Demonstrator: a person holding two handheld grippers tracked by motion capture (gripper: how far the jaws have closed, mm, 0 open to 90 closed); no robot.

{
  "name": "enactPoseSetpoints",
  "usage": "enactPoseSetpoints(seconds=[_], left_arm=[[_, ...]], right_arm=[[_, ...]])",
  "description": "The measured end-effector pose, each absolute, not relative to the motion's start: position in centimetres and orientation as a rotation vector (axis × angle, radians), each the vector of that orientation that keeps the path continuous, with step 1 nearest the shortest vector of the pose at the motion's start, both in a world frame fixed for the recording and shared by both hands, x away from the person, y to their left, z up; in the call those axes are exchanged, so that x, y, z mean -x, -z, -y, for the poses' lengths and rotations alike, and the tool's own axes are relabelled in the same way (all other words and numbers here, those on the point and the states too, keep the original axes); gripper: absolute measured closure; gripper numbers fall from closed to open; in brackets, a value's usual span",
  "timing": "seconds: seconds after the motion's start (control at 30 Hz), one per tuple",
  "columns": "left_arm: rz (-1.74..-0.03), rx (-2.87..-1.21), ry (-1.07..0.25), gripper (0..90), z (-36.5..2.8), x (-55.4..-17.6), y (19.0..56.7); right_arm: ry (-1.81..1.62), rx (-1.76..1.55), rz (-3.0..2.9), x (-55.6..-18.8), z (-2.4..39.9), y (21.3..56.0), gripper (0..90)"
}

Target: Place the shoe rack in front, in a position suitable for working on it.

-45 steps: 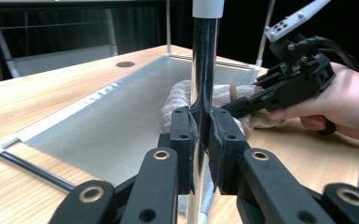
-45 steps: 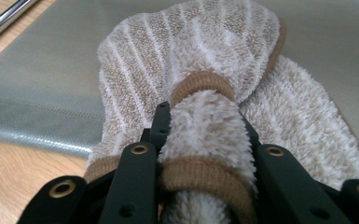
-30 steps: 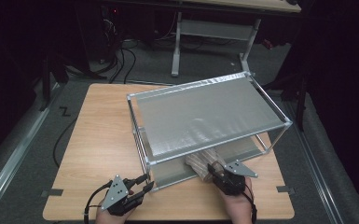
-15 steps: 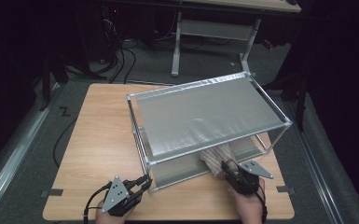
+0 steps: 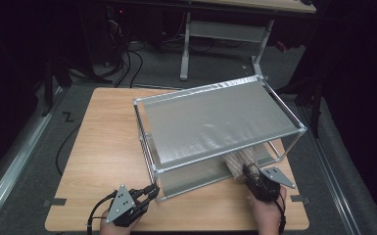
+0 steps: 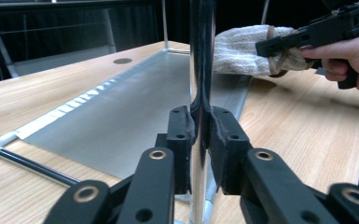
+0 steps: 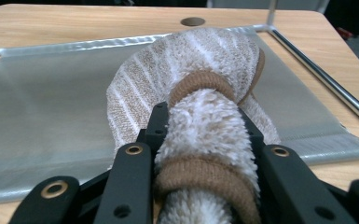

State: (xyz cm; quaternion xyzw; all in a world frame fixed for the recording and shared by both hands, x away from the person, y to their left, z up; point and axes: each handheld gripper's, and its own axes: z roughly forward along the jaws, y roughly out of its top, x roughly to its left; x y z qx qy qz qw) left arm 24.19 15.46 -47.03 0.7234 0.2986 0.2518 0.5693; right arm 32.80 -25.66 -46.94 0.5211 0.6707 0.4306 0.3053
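My left gripper (image 6: 201, 135) had just closed its jaws tight on the rack's upright corner post (image 6: 200, 56). My right gripper (image 7: 205, 135) clamped the rolled fuzzy sock (image 7: 200, 93), lying on the rack's lower shelf (image 7: 51, 102).

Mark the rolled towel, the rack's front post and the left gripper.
rolled towel (image 7: 205, 135), right gripper view, fluffy middle between the jaws
front post (image 6: 200, 51), left gripper view, shiny upright above the pads
left gripper (image 6: 203, 144), left gripper view, midway between its fingertips, on the post

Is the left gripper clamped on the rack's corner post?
Yes, the left gripper has both pads pressed against the shiny upright post.
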Motion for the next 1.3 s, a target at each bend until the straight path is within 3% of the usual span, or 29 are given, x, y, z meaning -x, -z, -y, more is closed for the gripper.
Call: enactPoseSetpoints(seconds=[0.2,0.37,0.63,1.3], left_arm=[[-0.712,-1.694,-0.599,68.9,-15.7,-24.4,47.0],[-0.687,-1.700,-0.611,67.7,-15.6,-24.4,47.0],[-0.666,-1.703,-0.608,79.2,-15.3,-24.6,46.7],[-0.714,-1.676,-0.611,79.9,-17.3,-24.2,46.8]], right_arm=[[-1.115,-1.400,-1.752,-33.3,26.4,47.1,66.1],[-1.131,-1.405,-1.728,-33.3,26.8,46.8,65.8],[-1.117,-1.398,-1.736,-33.3,26.0,47.0,66.0],[-1.102,-1.441,-1.700,-34.2,27.7,47.3,66.1]])
